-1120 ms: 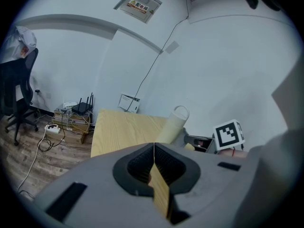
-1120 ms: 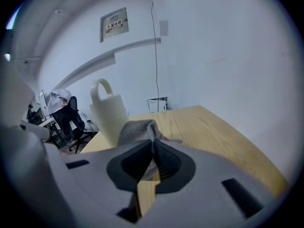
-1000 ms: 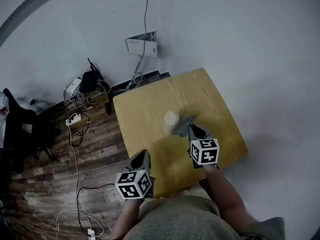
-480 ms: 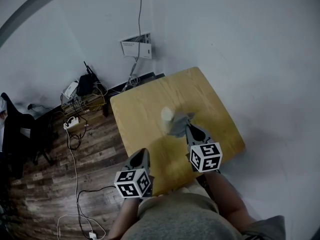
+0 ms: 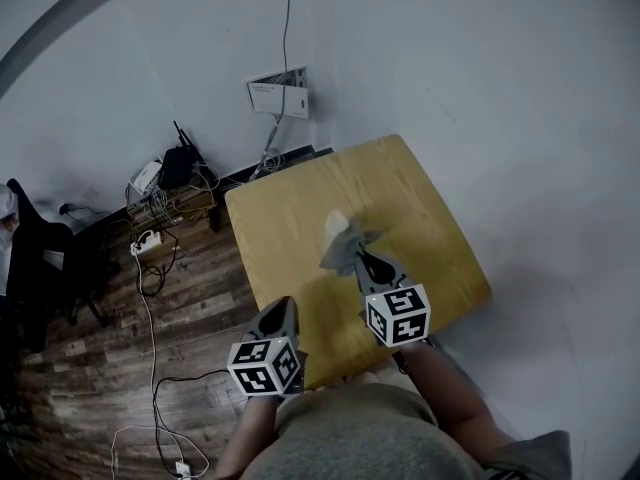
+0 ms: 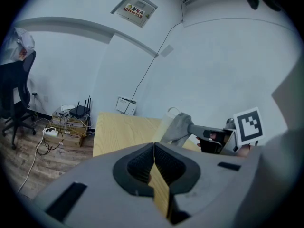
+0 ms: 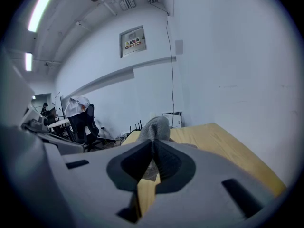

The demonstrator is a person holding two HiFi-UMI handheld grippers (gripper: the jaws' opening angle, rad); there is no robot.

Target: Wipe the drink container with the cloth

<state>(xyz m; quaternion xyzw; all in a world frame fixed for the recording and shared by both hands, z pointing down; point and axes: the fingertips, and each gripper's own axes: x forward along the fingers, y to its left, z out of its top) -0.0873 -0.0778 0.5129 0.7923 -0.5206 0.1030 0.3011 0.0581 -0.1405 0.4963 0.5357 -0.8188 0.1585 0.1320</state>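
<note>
A pale drink container [image 5: 336, 224] stands near the middle of the yellow wooden table [image 5: 410, 198]. A grey cloth [image 5: 345, 250] is draped against its near side, and my right gripper [image 5: 358, 260] is shut on that cloth. In the right gripper view the cloth [image 7: 156, 129] bulges up between the closed jaws and hides the container. In the left gripper view the cloth [image 6: 179, 127] covers most of the container [image 6: 167, 122]. My left gripper [image 5: 282, 318] hangs at the table's near left edge, shut, holding nothing.
A router [image 5: 180, 158], power strip [image 5: 150, 238] and loose cables [image 5: 150, 298] lie on the wooden floor left of the table. A black office chair [image 5: 40, 258] stands at far left. A white wall is close behind and to the right of the table.
My right gripper has carried the cloth leftward and up against the container, which it now partly covers. The left gripper has stayed put.
</note>
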